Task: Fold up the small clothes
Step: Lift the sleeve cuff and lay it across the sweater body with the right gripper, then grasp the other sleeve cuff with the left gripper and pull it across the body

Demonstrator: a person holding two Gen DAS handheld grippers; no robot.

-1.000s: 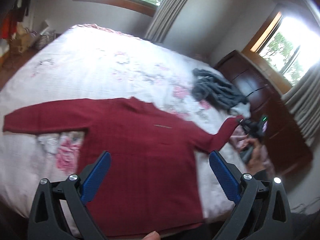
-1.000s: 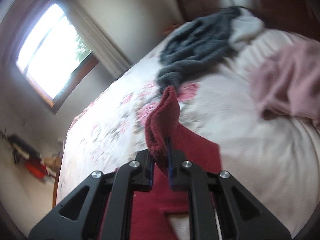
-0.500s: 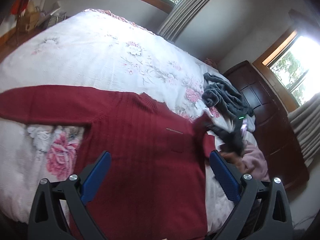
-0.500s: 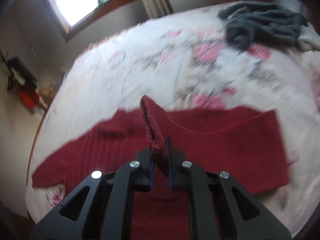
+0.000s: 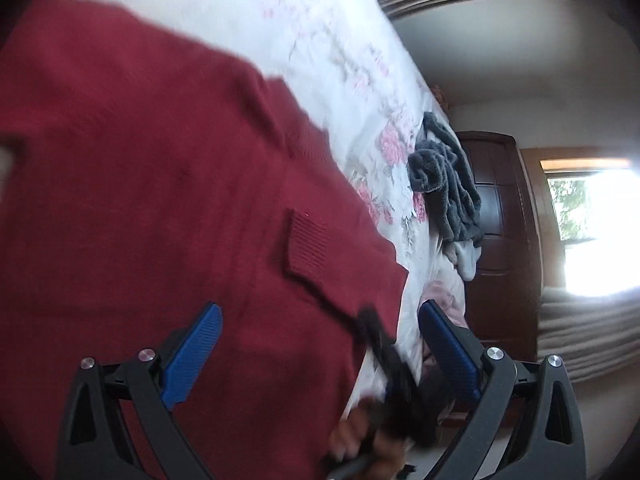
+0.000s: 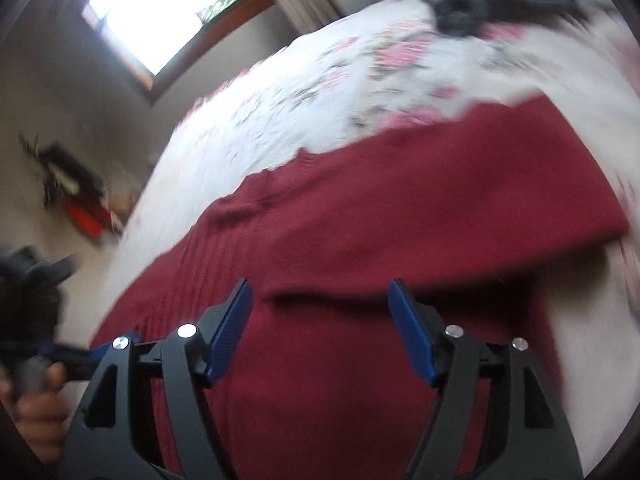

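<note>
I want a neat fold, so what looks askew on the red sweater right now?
The folded-in sleeve lies slanted across the red sweater, its cuff edge lifted and casting a shadow. Both tools, left and right, are open above it.

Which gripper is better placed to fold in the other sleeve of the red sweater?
Probably left. The left gripper, jaws open, hovers over the red sweater; the unfolded sleeve lies on its side. The right gripper sits by the folded sleeve.

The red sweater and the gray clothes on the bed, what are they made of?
The red sweater looks like knitted yarn, maybe wool: fine ribs show on its folded cuff. The gray clothes look like soft, fluffy fleece, with a fuzzy, lumpy surface. The blur leaves both uncertain.
</note>
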